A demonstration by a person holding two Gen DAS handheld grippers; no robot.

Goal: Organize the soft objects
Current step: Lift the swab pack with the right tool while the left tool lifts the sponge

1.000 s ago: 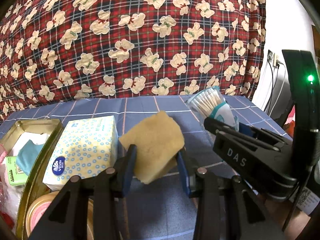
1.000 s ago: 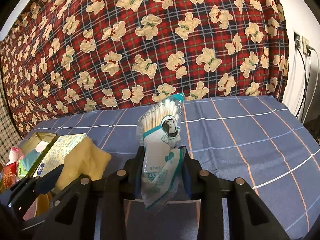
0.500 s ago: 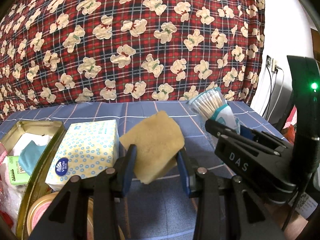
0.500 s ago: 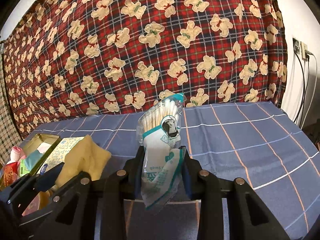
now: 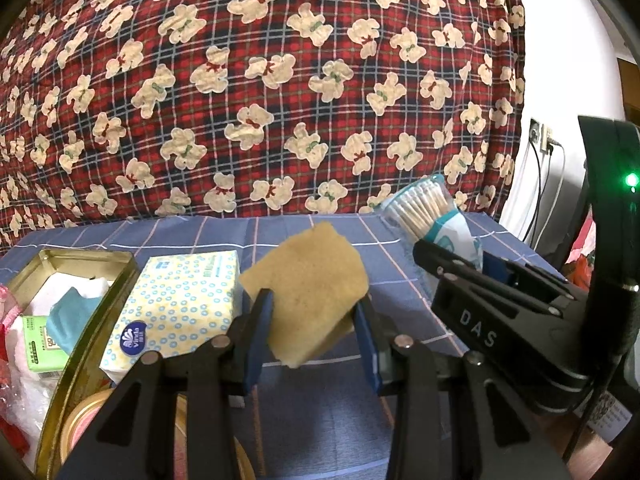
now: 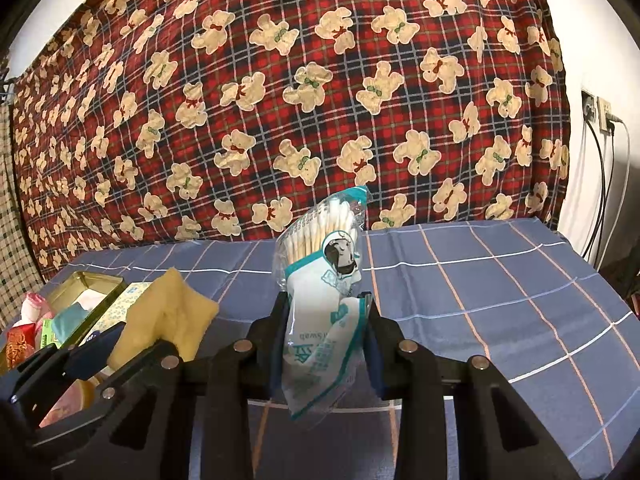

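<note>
My left gripper (image 5: 312, 332) is shut on a yellow sponge (image 5: 308, 292) and holds it above the blue checked cloth. The sponge also shows at the lower left of the right wrist view (image 6: 168, 320). My right gripper (image 6: 324, 336) is shut on a clear bag of cotton swabs (image 6: 324, 280), held upright; the bag also shows in the left wrist view (image 5: 432, 216). A pack of tissues (image 5: 176, 308) lies just left of the sponge, beside a gold tin (image 5: 92, 316) holding soft items.
The blue checked tablecloth (image 6: 500, 280) spreads to the right. A red plaid bear-print cloth (image 6: 320, 80) hangs behind. A wall socket with cables (image 6: 600, 120) is at the far right. A round pink-lidded tin (image 5: 84, 420) sits at the lower left.
Both grippers have tilted up slightly with their loads still held. The backdrop fills more of each view and the table sits lower.
</note>
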